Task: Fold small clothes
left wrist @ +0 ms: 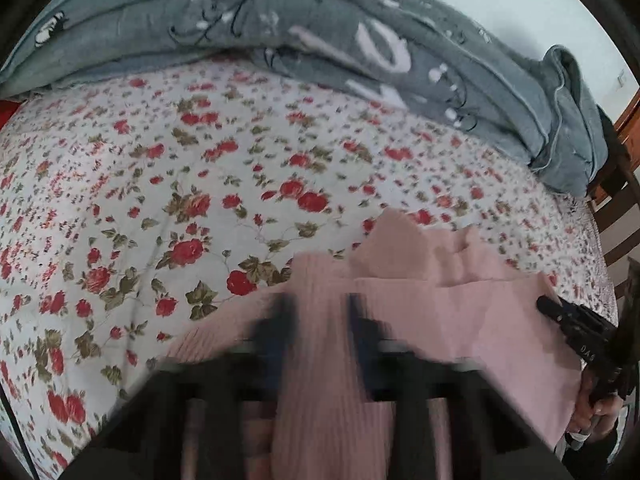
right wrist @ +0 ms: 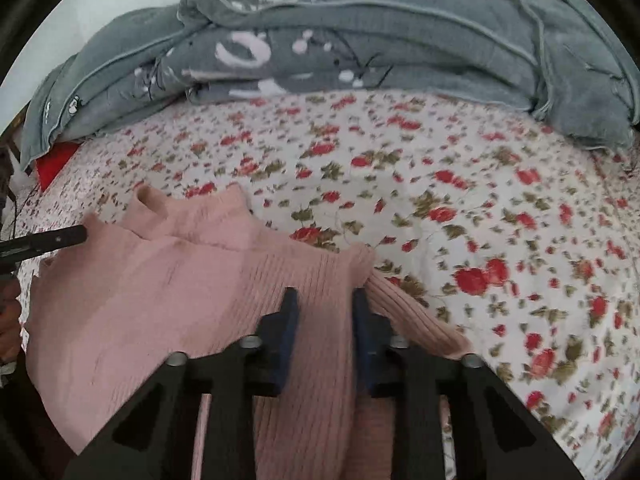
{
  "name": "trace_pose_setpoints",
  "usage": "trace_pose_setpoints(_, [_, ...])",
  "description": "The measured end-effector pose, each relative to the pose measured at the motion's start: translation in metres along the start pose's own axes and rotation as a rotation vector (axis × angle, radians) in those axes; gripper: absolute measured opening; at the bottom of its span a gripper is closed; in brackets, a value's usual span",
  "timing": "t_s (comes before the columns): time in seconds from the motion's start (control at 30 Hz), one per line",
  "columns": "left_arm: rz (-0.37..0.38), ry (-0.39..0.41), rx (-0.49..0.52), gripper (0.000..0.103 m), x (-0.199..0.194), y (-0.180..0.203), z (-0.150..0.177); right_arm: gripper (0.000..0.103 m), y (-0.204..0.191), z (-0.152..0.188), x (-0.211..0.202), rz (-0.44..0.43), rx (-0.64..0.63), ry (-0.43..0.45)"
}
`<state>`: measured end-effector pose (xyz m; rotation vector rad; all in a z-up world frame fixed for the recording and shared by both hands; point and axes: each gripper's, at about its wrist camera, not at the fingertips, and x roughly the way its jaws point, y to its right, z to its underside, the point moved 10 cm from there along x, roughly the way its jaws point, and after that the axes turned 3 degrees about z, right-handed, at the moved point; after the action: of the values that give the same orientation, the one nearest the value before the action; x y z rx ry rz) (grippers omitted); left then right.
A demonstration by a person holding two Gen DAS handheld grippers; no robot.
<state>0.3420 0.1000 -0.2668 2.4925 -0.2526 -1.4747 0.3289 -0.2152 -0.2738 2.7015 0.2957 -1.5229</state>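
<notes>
a: the pink sweater (right wrist: 160, 300) is a ribbed knit, soft and matt, with fine vertical ridges running down the cloth.

b: and the bedsheet (left wrist: 200, 200)?

a: thin woven cloth, smooth and flat, printed with red roses, no sheen.

b: the grey blanket (right wrist: 360, 40) looks thicker.

a: fleecy, a brushed, slightly fuzzy nap, with a stitched piped edge.

b: the right gripper (right wrist: 325, 312)?

a: matt black hard plastic frame, dark blue pads that look rubbery, and small dull metal bolt heads. the left gripper (left wrist: 320, 320) looks the same, though blurred.

b: anything wooden?

a: a bed frame (left wrist: 628, 116), brown wood with a slight gloss.
</notes>
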Motion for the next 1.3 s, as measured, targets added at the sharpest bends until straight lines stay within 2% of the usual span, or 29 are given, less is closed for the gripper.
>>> trace_pose_setpoints(0.03, [0.005, 0.009, 0.003, 0.007, -0.001, -0.001, -0.001, 0.005, -0.001, -0.001, 0.0, 0.002, -0.01, 0.006])
trace_pose_setpoints(0.17, [0.031, 0.079, -0.023, 0.007, -0.023, -0.012, -0.006, 0.005, -0.003, -0.015, -0.021, -0.026, -0.035, 0.09])
trace_pose_setpoints(0.23, [0.017, 0.08, -0.025, 0.007, -0.024, -0.02, -0.007, 0.005, -0.006, -0.02, -0.024, -0.037, -0.044, 0.107])
trace_pose_setpoints(0.33, [-0.033, 0.046, -0.014, 0.007, -0.007, -0.028, -0.004, 0.005, -0.004, -0.017, 0.0, 0.011, -0.072, 0.063])
trace_pose_setpoints(0.4, [-0.052, 0.02, -0.009, 0.007, 0.006, -0.03, 0.0, 0.005, 0.0, -0.01, 0.023, 0.012, -0.043, -0.013])
trace_pose_setpoints(0.53, [-0.05, 0.021, -0.023, 0.012, 0.004, -0.031, 0.001, 0.006, 0.005, -0.011, 0.023, 0.014, -0.028, -0.018])
trace_pose_setpoints(0.57, [-0.045, 0.018, -0.023, 0.015, 0.002, -0.03, 0.0, 0.01, 0.004, -0.011, 0.021, 0.021, -0.035, -0.02])
trace_pose_setpoints(0.63, [-0.05, 0.019, -0.018, 0.03, -0.004, -0.029, -0.001, 0.018, 0.004, -0.011, 0.015, 0.031, -0.04, -0.017])
trace_pose_setpoints(0.67, [-0.071, 0.027, -0.013, 0.035, -0.009, -0.029, -0.001, 0.031, 0.004, -0.011, 0.01, 0.045, -0.043, -0.01])
trace_pose_setpoints(0.7, [-0.086, 0.042, -0.007, 0.046, -0.014, -0.03, -0.002, 0.037, 0.006, -0.012, 0.005, 0.059, -0.045, -0.003])
trace_pose_setpoints(0.73, [-0.094, 0.061, 0.002, 0.051, -0.02, -0.029, -0.003, 0.049, 0.006, -0.013, 0.0, 0.069, -0.047, 0.009])
trace_pose_setpoints(0.77, [-0.097, 0.079, 0.01, 0.052, -0.027, -0.028, -0.003, 0.057, 0.007, -0.013, -0.009, 0.08, -0.047, 0.033])
trace_pose_setpoints(0.9, [-0.104, 0.111, 0.003, 0.053, -0.049, -0.028, 0.001, 0.066, 0.002, -0.013, -0.037, 0.112, -0.055, 0.077])
trace_pose_setpoints(1.0, [-0.144, 0.156, 0.007, 0.064, -0.067, -0.027, 0.005, 0.067, -0.001, -0.009, -0.056, 0.139, -0.059, 0.094])
trace_pose_setpoints(1.13, [-0.187, 0.202, 0.016, 0.073, -0.087, -0.022, 0.013, 0.073, 0.003, -0.002, -0.076, 0.218, -0.037, 0.109])
trace_pose_setpoints(1.23, [-0.209, 0.205, 0.014, 0.073, -0.099, -0.017, 0.022, 0.082, 0.009, 0.005, -0.093, 0.247, -0.009, 0.141])
trace_pose_setpoints(1.3, [-0.2, 0.213, 0.022, 0.073, -0.109, -0.011, 0.029, 0.082, 0.012, 0.009, -0.102, 0.242, 0.008, 0.161])
